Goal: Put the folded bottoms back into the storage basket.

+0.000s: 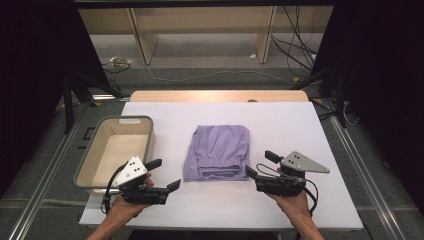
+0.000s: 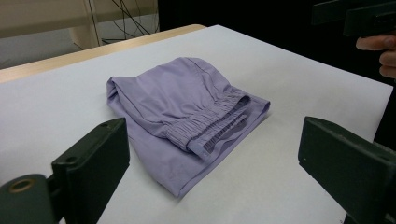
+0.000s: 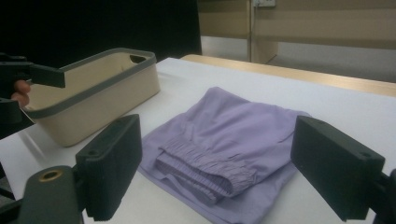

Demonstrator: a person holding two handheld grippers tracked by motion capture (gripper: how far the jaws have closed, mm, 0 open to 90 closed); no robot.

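Note:
A folded lilac garment [image 1: 217,151] with an elastic waistband lies in the middle of the white table [image 1: 280,120]; its waistband edge faces the near side. My left gripper [image 1: 165,175] hovers open at the garment's near-left corner, with nothing between its jaws. My right gripper [image 1: 261,164] stands open at the garment's near-right corner, also holding nothing. In the left gripper view the garment [image 2: 187,116] lies just beyond the jaws. In the right gripper view the garment [image 3: 229,140] lies between and beyond the jaws.
A beige bin with a grey rim [image 1: 89,160] stands empty at the table's left side, next to my left hand; the bin [image 3: 93,100] shows in the right gripper view too. Cables lie on the floor beyond the table.

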